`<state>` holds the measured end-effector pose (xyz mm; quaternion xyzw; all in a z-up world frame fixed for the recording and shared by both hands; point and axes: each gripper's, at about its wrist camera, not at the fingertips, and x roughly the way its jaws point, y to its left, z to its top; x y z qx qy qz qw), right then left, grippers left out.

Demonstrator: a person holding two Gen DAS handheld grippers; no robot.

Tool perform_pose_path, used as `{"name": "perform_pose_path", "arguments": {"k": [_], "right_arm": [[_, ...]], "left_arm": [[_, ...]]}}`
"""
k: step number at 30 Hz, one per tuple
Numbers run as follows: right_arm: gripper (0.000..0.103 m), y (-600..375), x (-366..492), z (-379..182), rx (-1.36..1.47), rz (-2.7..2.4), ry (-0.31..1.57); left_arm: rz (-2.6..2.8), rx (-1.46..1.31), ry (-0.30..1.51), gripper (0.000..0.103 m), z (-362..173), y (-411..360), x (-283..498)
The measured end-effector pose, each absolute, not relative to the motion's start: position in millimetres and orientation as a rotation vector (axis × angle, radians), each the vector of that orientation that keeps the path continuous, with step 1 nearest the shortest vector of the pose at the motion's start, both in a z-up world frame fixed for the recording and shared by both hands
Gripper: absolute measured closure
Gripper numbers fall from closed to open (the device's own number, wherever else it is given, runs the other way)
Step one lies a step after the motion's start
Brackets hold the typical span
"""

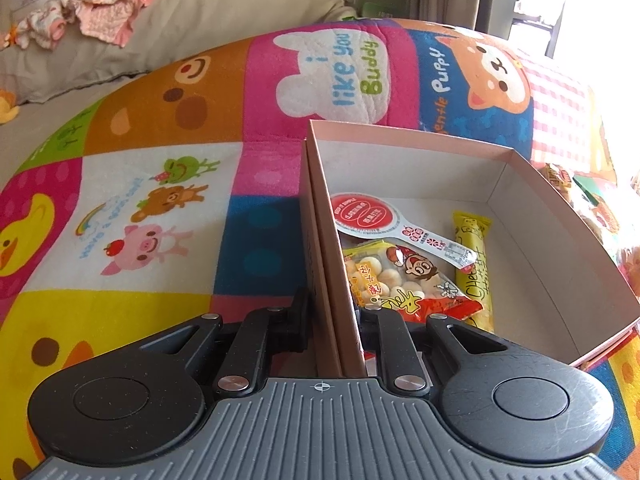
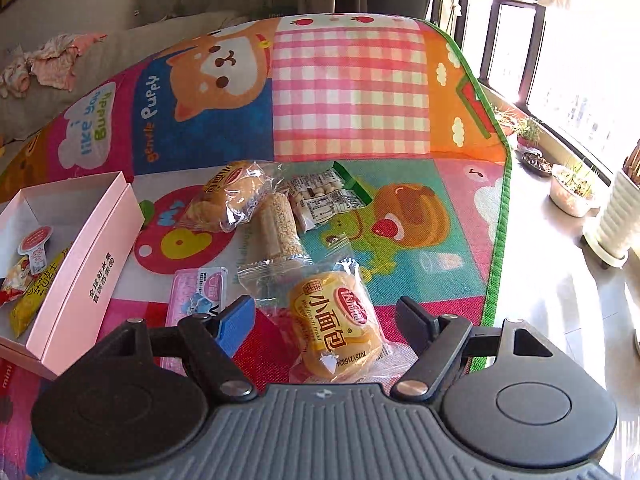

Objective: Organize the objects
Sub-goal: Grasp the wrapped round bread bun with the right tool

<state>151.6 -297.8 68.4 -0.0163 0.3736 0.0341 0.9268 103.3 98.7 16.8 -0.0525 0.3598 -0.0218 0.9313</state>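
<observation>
Left wrist view
- Left hand-held gripper (image 1: pixel 334 320): fingers drawn close, clamped on the near-left wall of the pink box (image 1: pixel 400 136), one finger outside the wall, one inside.
- Pink box: open-topped, pale inside, lying on the play mat (image 1: pixel 160 120); it fills the right half of the view.
- Box contents: red-and-white round-headed sachet (image 1: pixel 368 216) toward the left wall; snack bag of small round biscuits (image 1: pixel 396 276) nearer, partly under the sachet's tail; yellow stick packet (image 1: pixel 474 264) to the right of both, lying near to far.
- Play mat: bright cartoon patchwork with animals and lettering.
- Far left: beige cushion (image 1: pixel 160 36) with pink clothes (image 1: pixel 104 8) heaped on it.

Right wrist view
- Right hand-held gripper (image 2: pixel 326 320): fingers wide apart, nothing pressed; blue pad on the left finger.
- Small bread packet (image 2: pixel 334 328): yellow, on the mat between the two fingers, touching neither as far as shows.
- Beyond it: clear-wrapped sesame bar (image 2: pixel 276 228), another bread packet (image 2: pixel 230 196) far left of that, a packet with a printed label (image 2: pixel 324 196) far right.
- Pink flat packet (image 2: pixel 198 292): on the mat, near left, just beside the blue pad.
- Pink box (image 2: pixel 86 268): left edge of view, same three items inside.
- Right side: bare floor (image 2: pixel 540 280), potted plants (image 2: pixel 572 192) by a bright window.
</observation>
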Motion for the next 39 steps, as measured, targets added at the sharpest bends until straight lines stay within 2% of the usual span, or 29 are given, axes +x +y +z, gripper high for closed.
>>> {"name": "perform_pose_path", "arguments": {"k": [3,5,12,18,22,24,25,26,33,39], "right_arm": [[0.025,-289.4,162.4,70.4,-0.016,0.079,0.746],[0.019,-278.3,174.9,73.7,-0.007,0.089,0.731],[0.016,-226.5,241.8,81.6,0.039,0.122,0.704],[0.016,-200.7,307.3,47.3,0.011,0.021,0.829],[0.017,-205.7,317.2,33.8,0.046,-0.017,0.859],[0.028,-206.8,310.0,37.3,0.014,-0.001,0.853],[0.042,-206.7,304.8,40.6,-0.016,0.007,0.850],[0.046,-208.4,297.5,45.9,-0.038,0.028,0.849],[0.049,-235.6,197.4,90.0,-0.046,0.168,0.791],[0.049,-257.3,97.9,100.3,-0.006,0.233,0.768]], "left_arm": [[-0.042,-0.121,0.729,0.086,15.9,99.9,102.2],[-0.040,-0.110,0.730,0.086,16.3,98.4,102.5],[-0.041,-0.104,0.725,0.086,15.9,97.6,100.8],[-0.040,-0.109,0.722,0.086,15.6,98.6,100.6],[-0.041,-0.113,0.720,0.086,15.3,99.3,100.4],[-0.041,-0.116,0.718,0.086,15.0,99.7,100.3],[-0.040,-0.117,0.716,0.086,15.0,99.6,100.1],[-0.039,-0.119,0.714,0.086,14.8,99.5,99.6],[-0.044,-0.118,0.691,0.086,13.9,99.4,97.8],[-0.046,-0.110,0.676,0.086,13.7,98.9,97.0]]}}
